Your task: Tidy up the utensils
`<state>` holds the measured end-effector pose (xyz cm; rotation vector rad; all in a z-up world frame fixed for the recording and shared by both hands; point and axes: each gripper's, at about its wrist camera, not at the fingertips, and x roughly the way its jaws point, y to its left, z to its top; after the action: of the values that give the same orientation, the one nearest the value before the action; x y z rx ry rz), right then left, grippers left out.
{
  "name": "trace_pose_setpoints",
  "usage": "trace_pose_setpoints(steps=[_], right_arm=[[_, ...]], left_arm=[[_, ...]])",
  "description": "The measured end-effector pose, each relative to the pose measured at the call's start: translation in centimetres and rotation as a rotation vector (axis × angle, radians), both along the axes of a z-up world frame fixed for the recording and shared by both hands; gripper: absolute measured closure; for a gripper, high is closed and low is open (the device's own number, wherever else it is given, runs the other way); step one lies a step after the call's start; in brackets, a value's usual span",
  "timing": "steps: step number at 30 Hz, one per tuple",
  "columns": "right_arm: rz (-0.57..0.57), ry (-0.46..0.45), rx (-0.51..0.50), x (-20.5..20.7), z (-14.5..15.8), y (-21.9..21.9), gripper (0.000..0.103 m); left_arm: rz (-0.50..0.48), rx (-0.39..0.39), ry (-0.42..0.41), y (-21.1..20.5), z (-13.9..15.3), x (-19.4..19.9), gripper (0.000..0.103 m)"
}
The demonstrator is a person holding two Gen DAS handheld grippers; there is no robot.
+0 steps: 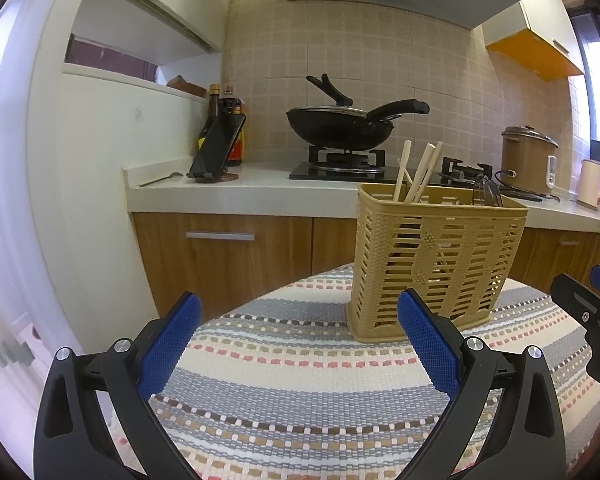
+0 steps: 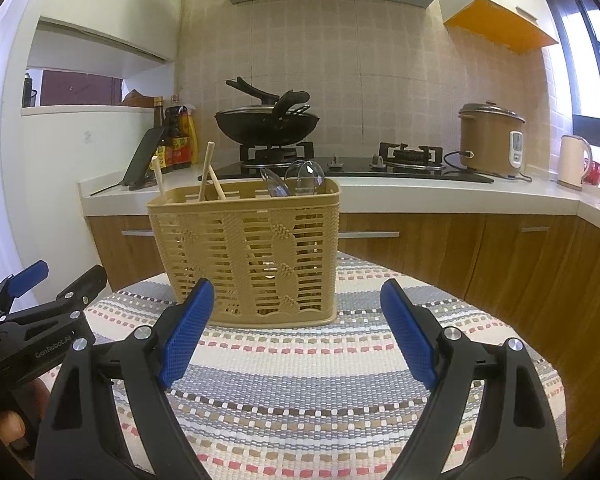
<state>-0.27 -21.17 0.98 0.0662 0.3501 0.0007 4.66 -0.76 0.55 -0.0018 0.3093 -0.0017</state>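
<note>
On my left gripper, fingers wide, wooden chopsticks show clearest, while my right gripper, equally wide and empty, reveals clear plastic spoons in the slatted tan utensil basket on the woven striped cloth.

The lower lengths of the pale wooden chopsticks and clear plastic spoons (mid-frame) are screened by the tan slatted plastic basket; compartments cannot be told.
</note>
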Motion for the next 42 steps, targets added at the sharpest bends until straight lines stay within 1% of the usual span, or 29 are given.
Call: trace_pose_setpoints(steps=[7,33,37,42], right_arm=[[-0.004,-0.001,-0.004,-0.08,-0.07,0.07,0.021],[-0.006,0.009,-0.011,0.21,-0.25,0.08,0.02],[-0.007,0.008,-0.014,0.2,-0.25,0.15,0.018],[-0.008,0.009,-0.024,0.12,-0.37,0.35,0.018]], left_arm=[[0.002,-0.004,0.005,0.15,-0.04,-0.03,0.008],[0.007,0.005,0.009,0.02,0.01,-0.06,0.008],[0.007,0.004,0.008,0.04,0.01,-0.06,0.008],[0.007,0.005,0.012,0.01,-0.02,-0.03,0.008]])
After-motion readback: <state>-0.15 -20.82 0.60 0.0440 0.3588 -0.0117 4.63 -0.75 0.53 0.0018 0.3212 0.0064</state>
